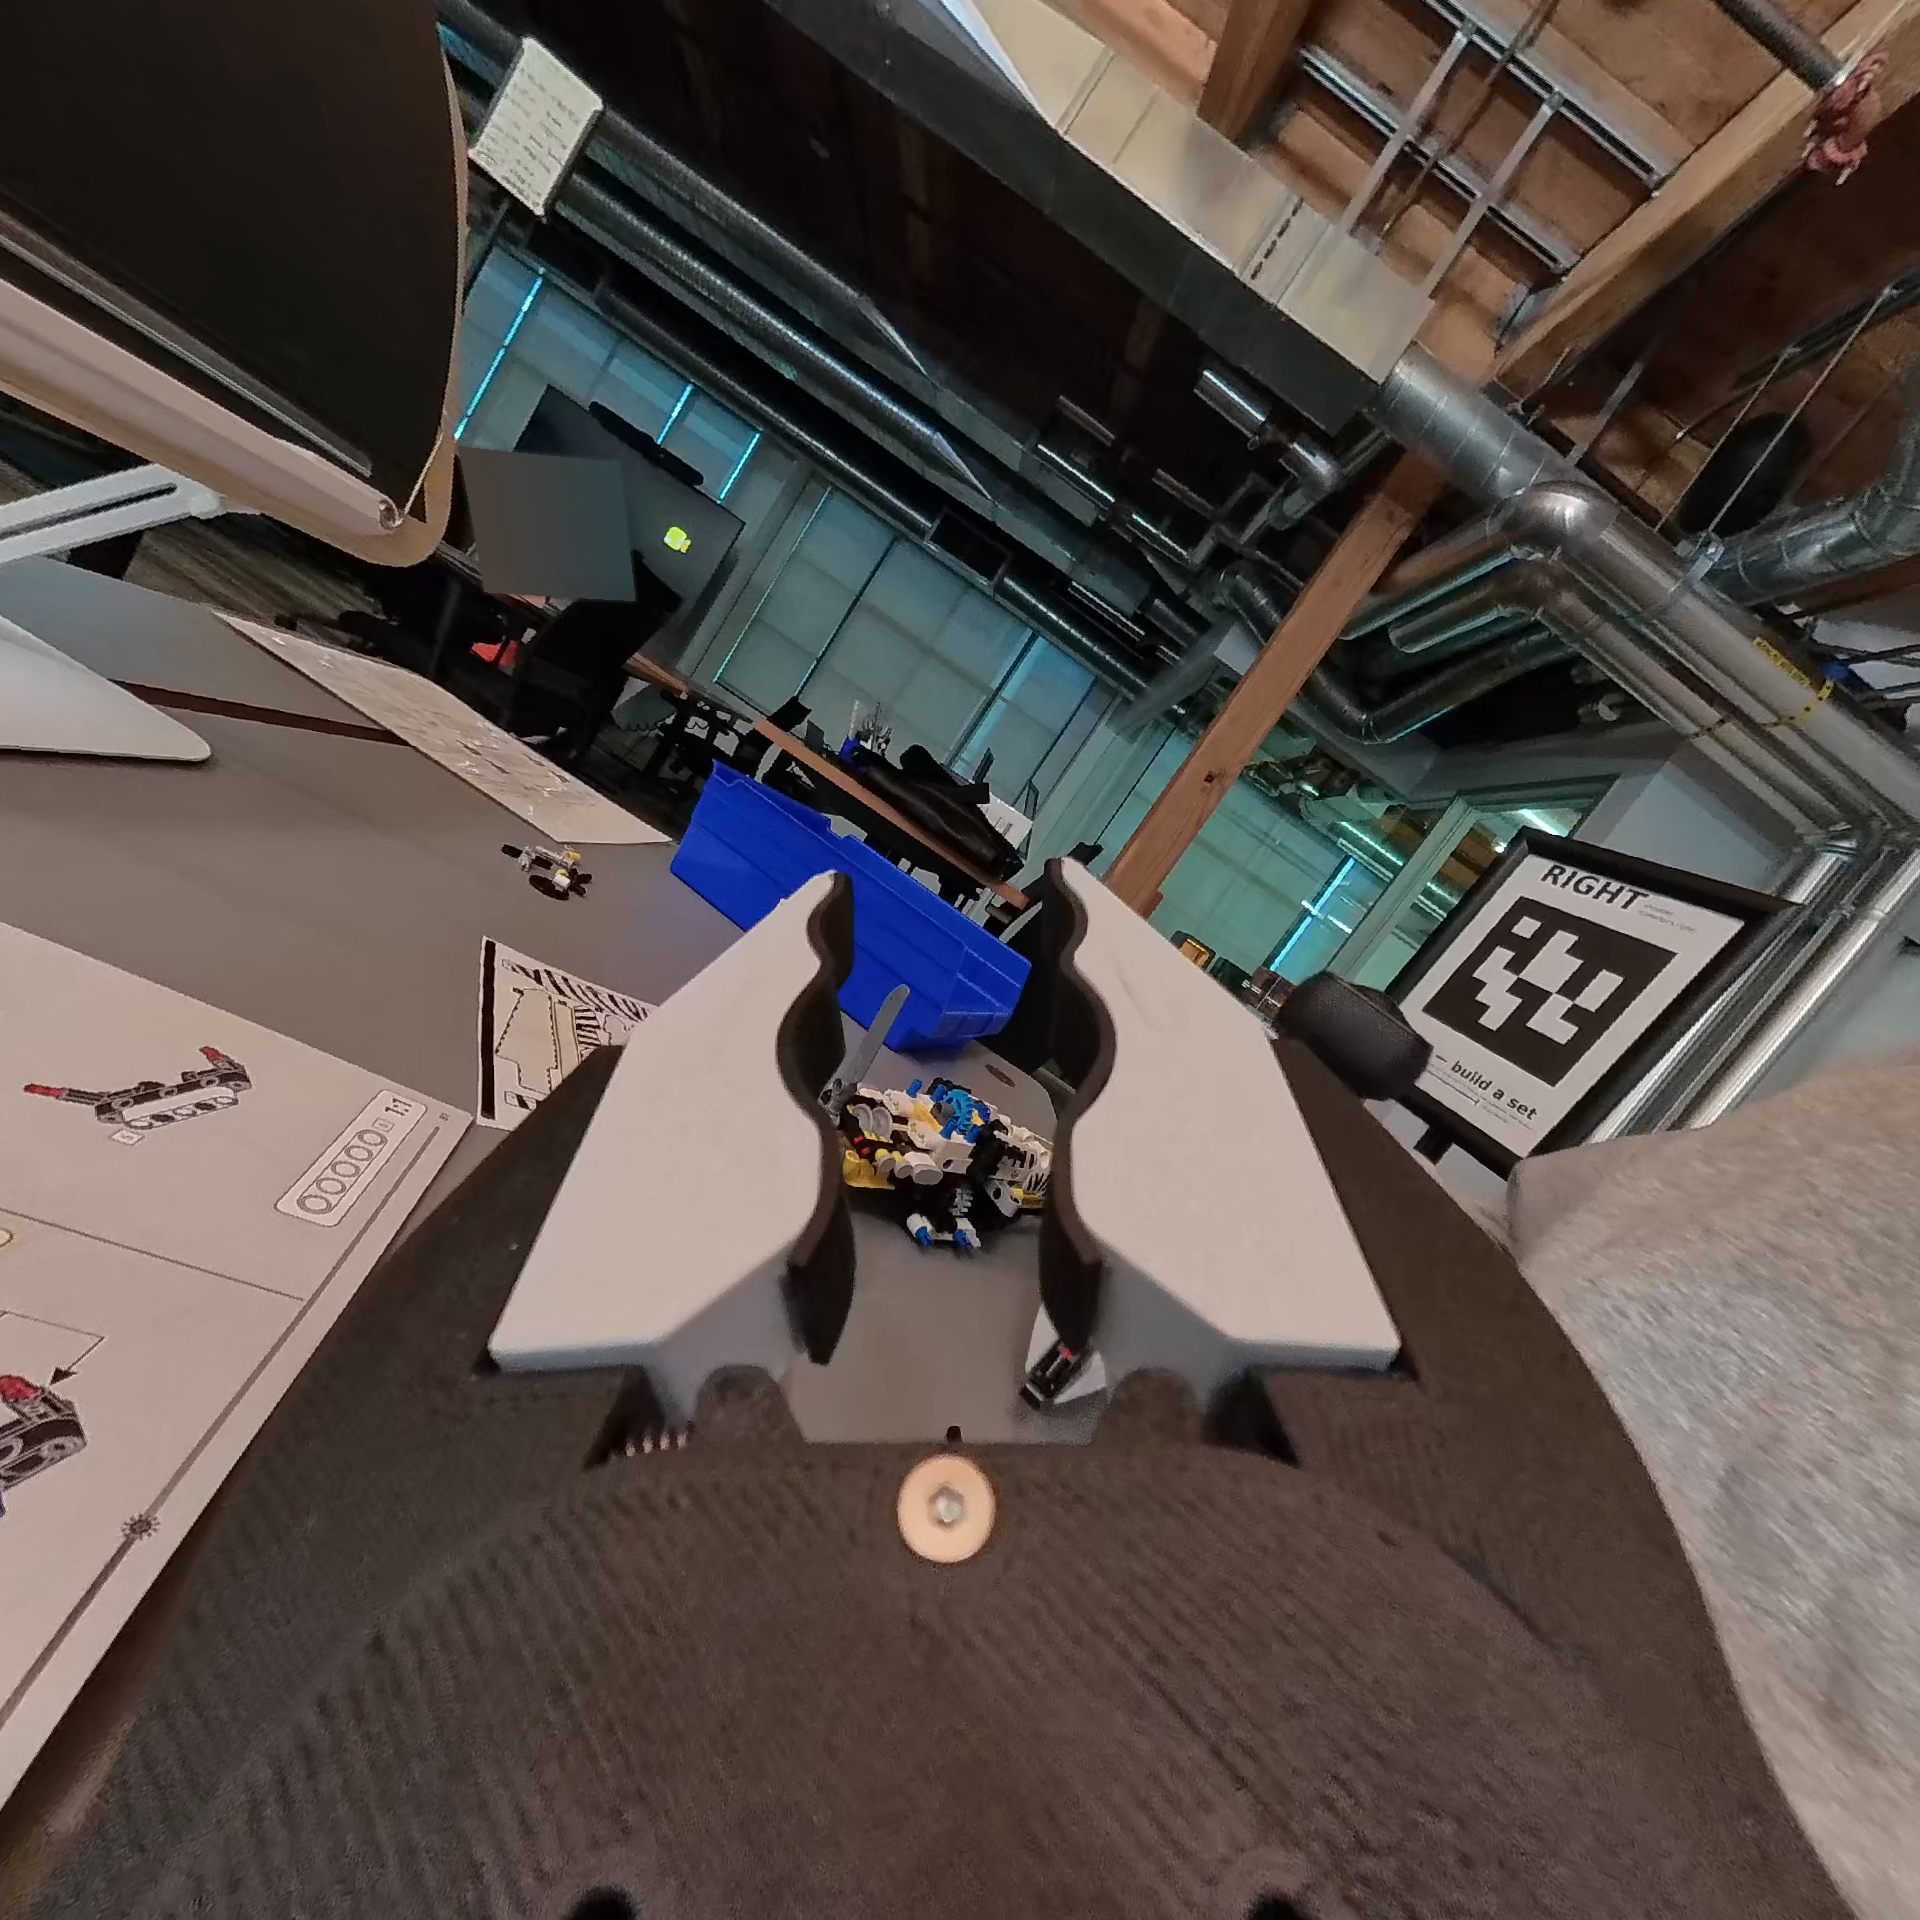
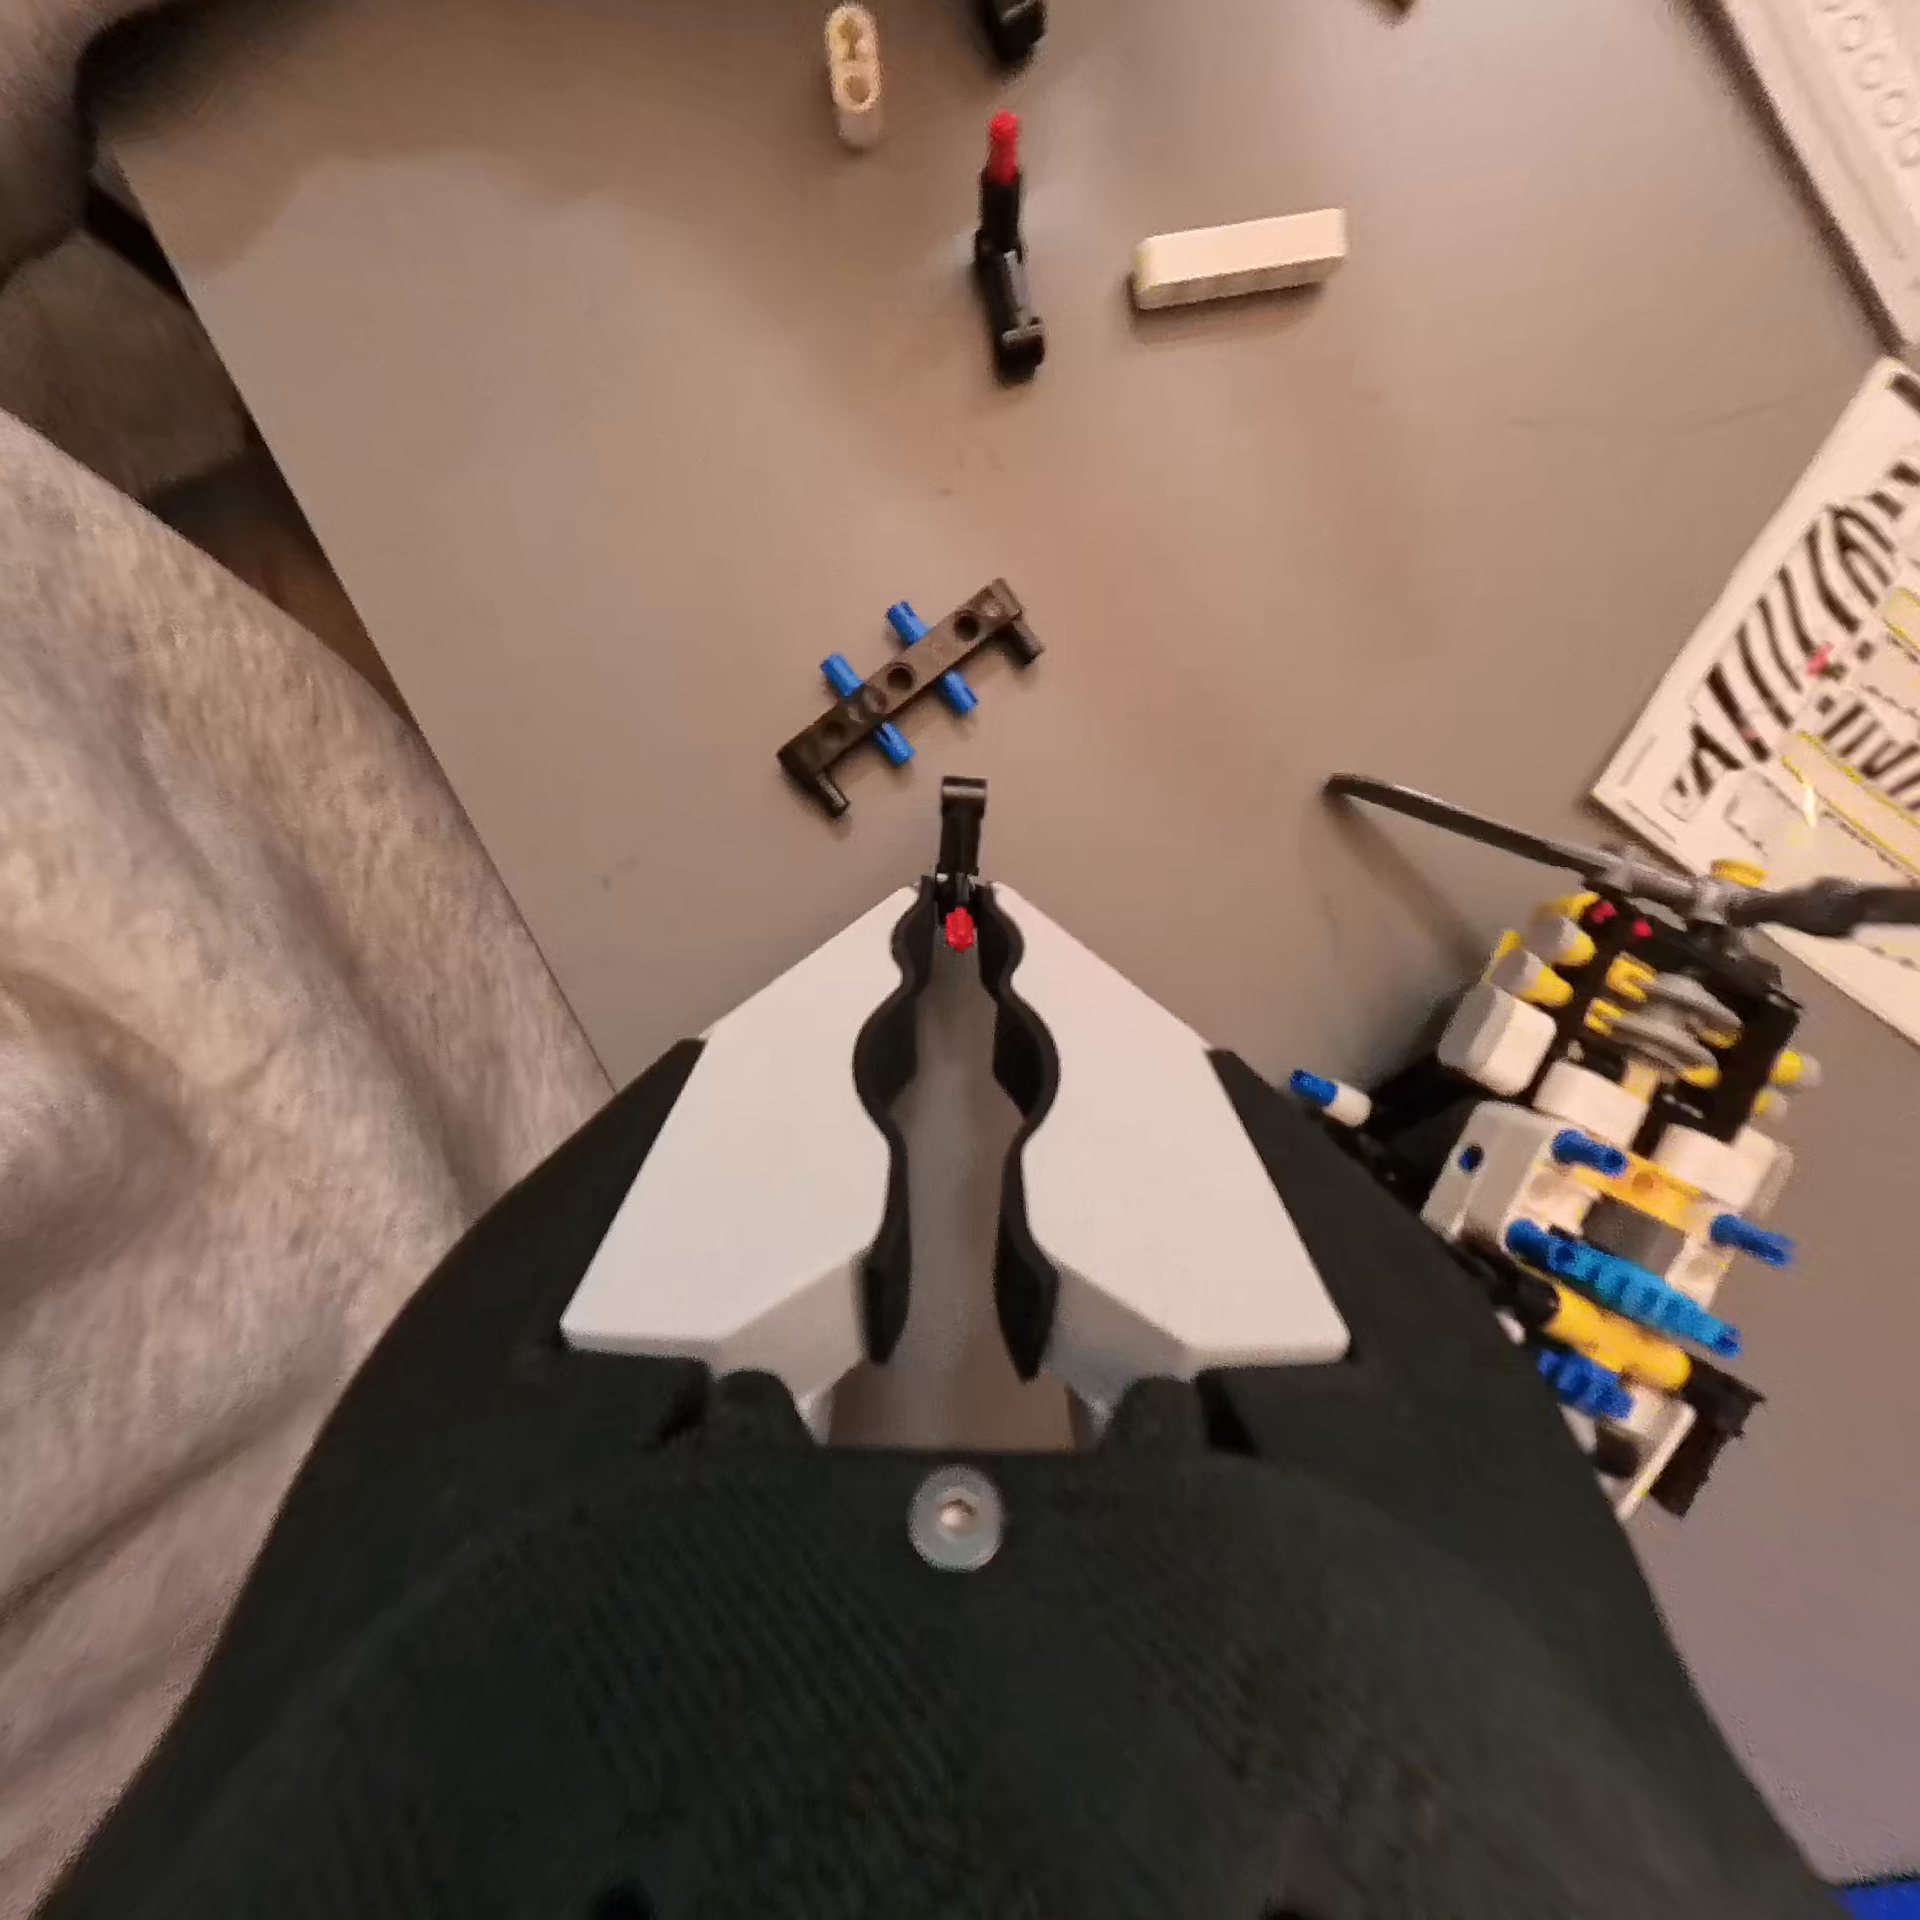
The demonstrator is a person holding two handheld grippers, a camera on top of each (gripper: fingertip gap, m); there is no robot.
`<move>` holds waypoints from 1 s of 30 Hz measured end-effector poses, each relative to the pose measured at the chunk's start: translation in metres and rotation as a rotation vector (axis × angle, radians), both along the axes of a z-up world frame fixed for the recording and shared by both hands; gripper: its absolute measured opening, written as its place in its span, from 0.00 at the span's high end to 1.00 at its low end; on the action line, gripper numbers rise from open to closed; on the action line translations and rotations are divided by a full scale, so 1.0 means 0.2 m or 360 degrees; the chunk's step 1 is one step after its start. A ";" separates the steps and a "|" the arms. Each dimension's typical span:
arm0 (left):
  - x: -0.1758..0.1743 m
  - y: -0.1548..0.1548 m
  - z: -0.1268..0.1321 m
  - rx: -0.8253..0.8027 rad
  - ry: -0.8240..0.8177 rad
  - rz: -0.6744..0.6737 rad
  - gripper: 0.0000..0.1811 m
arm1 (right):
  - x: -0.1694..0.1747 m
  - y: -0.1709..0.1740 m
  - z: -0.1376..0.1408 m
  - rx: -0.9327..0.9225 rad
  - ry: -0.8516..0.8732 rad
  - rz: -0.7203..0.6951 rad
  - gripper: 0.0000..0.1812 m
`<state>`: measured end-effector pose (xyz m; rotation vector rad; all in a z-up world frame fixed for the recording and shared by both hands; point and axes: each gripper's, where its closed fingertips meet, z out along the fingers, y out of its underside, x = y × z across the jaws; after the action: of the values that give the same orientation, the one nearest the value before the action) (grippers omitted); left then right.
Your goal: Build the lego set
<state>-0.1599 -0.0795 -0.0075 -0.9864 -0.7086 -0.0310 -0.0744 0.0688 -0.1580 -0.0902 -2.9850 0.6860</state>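
Note:
The part-built lego model [image 1: 940, 1153], white, yellow, black and blue, stands on the grey table [image 1: 312, 914] and shows between the fingers of my left gripper [image 1: 948, 878], which is open and empty above the table. My right gripper [image 2: 958, 896] is shut on a small black connector with a red pin [image 2: 960, 831] that sticks out past its tips. Just beyond it lies a black beam with blue pins [image 2: 909, 691]. The model [image 2: 1621, 1174] also shows at the right of the right wrist view.
A black and red piece [image 2: 1003, 249], a white beam [image 2: 1236, 258] and a small white link [image 2: 854, 68] lie farther off. A sticker sheet [image 2: 1797, 665], an instruction booklet [image 1: 156, 1195], a blue bin [image 1: 852, 914] and a small sub-assembly [image 1: 551, 868] are on the table. A grey sleeve [image 2: 208, 935] is at the left. There is about 25 cm between the tips of the two grippers. The small white link [image 2: 854, 68] lies around 15 cm away from my right fingertips.

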 end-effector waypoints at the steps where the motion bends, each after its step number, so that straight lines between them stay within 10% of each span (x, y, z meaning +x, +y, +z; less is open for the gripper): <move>1: 0.00 0.00 0.00 0.0000 0.0000 0.0000 0.80 | -0.01 0.00 0.01 -0.0025 -0.0012 -0.0040 0.97; 21: 0.08 0.23 -0.04 -0.0637 0.0069 0.0047 0.84 | -0.05 -0.01 0.05 -0.0419 -0.0245 -0.0597 0.97; 30: 0.53 0.50 -0.52 -0.1378 -0.0109 0.0109 0.87 | 0.02 0.00 0.05 -0.0457 -0.0745 -0.0817 0.97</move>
<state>-0.0531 0.0204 -0.1105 -1.7901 -0.8338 0.3288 -0.0695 0.0695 -0.1478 -1.1293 -3.0144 1.1297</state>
